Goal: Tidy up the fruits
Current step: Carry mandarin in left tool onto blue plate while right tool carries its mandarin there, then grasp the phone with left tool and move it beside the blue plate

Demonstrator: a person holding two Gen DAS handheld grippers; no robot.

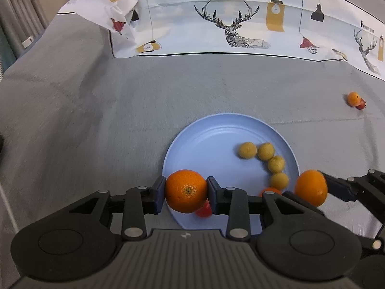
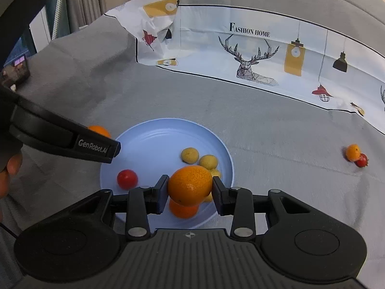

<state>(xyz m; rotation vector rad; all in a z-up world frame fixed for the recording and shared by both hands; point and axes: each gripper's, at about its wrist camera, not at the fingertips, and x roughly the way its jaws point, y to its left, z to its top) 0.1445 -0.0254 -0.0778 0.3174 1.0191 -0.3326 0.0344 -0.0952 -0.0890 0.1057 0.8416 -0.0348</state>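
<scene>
My left gripper (image 1: pixel 185 191) is shut on an orange (image 1: pixel 186 190) above the near left rim of a light blue plate (image 1: pixel 216 132). My right gripper (image 2: pixel 190 189) is shut on another orange (image 2: pixel 190 184) over the plate's (image 2: pixel 156 130) near right side; it also shows in the left wrist view (image 1: pixel 311 190). On the plate lie several small yellow-brown fruits (image 1: pixel 266 151), a red tomato (image 2: pixel 127 179) and a third orange (image 2: pixel 184 209) under the held one. The left gripper's side (image 2: pixel 91 145) crosses the right wrist view.
A small orange (image 1: pixel 353 98) touching a small red fruit (image 1: pixel 361 105) lies on the grey cloth (image 1: pixel 120 101) far right. A white patterned cloth with deer prints (image 1: pixel 228 24) covers the back. A dark object (image 2: pixel 14 72) sits at the far left.
</scene>
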